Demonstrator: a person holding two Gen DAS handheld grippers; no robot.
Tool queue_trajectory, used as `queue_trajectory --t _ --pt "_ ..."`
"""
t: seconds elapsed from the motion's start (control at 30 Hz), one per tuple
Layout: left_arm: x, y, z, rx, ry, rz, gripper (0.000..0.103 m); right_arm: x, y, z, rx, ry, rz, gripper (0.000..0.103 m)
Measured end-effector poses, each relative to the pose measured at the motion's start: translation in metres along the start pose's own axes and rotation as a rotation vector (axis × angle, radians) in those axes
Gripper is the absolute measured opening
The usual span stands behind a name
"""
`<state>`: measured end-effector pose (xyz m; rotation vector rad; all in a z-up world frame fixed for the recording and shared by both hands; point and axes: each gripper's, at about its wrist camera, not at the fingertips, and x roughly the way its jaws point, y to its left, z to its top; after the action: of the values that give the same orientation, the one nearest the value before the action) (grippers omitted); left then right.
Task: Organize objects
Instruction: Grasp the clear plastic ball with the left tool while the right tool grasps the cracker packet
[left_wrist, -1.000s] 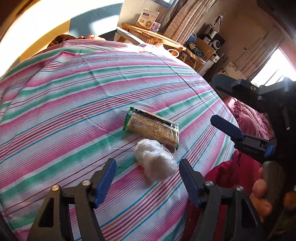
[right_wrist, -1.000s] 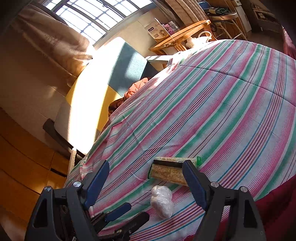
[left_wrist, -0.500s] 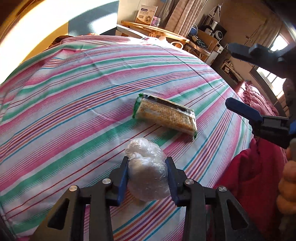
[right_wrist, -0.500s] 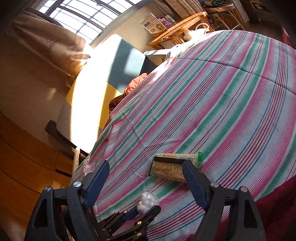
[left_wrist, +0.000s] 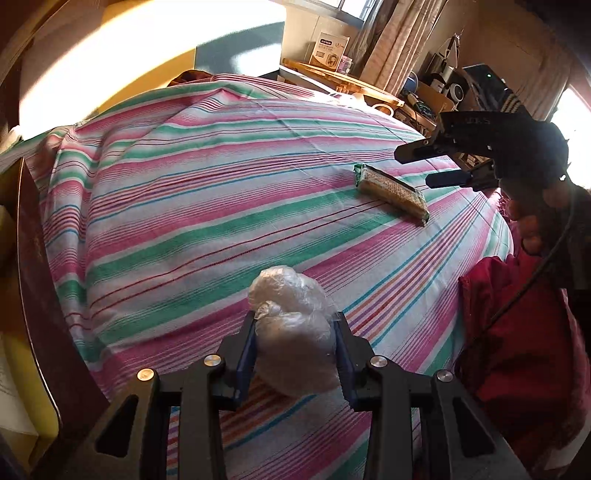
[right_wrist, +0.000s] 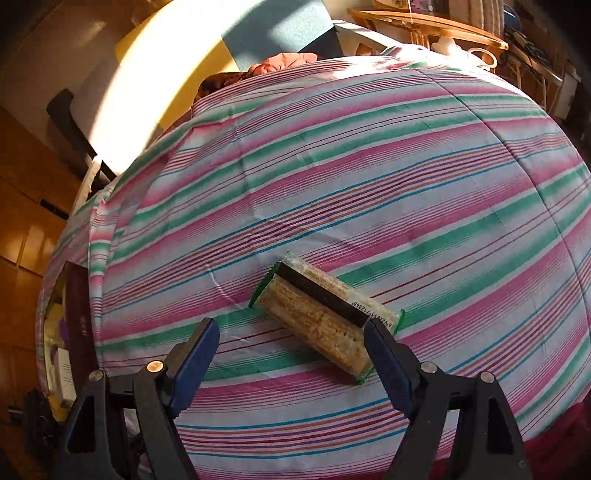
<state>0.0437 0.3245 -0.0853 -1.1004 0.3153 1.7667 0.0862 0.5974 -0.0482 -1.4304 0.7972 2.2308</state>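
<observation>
Place: home bedroom
Evidence: striped bedsheet on a bed; curtains and cluttered wooden table beyond the bed

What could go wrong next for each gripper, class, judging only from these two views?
The left gripper is shut on a soft, crumpled plastic bag; it could slip out or deform. The open right gripper sits skewed to the cracker packet, which lies near one finger, so closing may nudge it across the striped sheet.

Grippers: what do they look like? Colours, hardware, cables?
Both alike: the left gripper and right gripper have black plastic clamp-style frames with triangular cut-outs, silver pivot bolts and blue finger pads. A dark cable trails from the right one's handle.
</observation>
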Motion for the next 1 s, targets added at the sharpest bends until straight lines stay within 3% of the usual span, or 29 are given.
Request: queue_trajectory --t 0.2,0.43,0.47,0.5,0.57,0.83,1.0 --pt "0.003 -0.001 -0.001 -0.005 -0.013 -0.007 0.039 0.028 0.01 0.015 -0.225 0.094 -0.153 0.082" --pt "0.003 0.001 -0.002 -0.009 -0.02 -0.007 0.04 0.06 0.009 0.015 -0.254 0.17 -0.185 0.081" --pt "0.003 0.0 -0.002 -0.006 -0.022 -0.005 0.04 0.064 0.008 0.013 -0.251 0.176 -0.2 0.071" --pt "0.003 0.0 -0.003 -0.005 -0.023 -0.003 0.04 0.065 0.009 0.011 -0.243 0.169 -0.204 0.068" --pt "0.004 0.0 -0.003 -0.006 -0.028 -0.004 0.04 0.06 0.013 0.008 -0.23 0.148 -0.192 0.048" --pt "-0.001 -0.006 -0.005 0.022 -0.034 0.027 0.038 0.067 0.047 -0.012 -0.177 0.102 -0.077 0.049" --pt "-0.017 -0.003 -0.01 -0.008 -0.046 0.032 0.038 0.073 0.055 -0.02 -0.26 0.083 -0.135 0.049"
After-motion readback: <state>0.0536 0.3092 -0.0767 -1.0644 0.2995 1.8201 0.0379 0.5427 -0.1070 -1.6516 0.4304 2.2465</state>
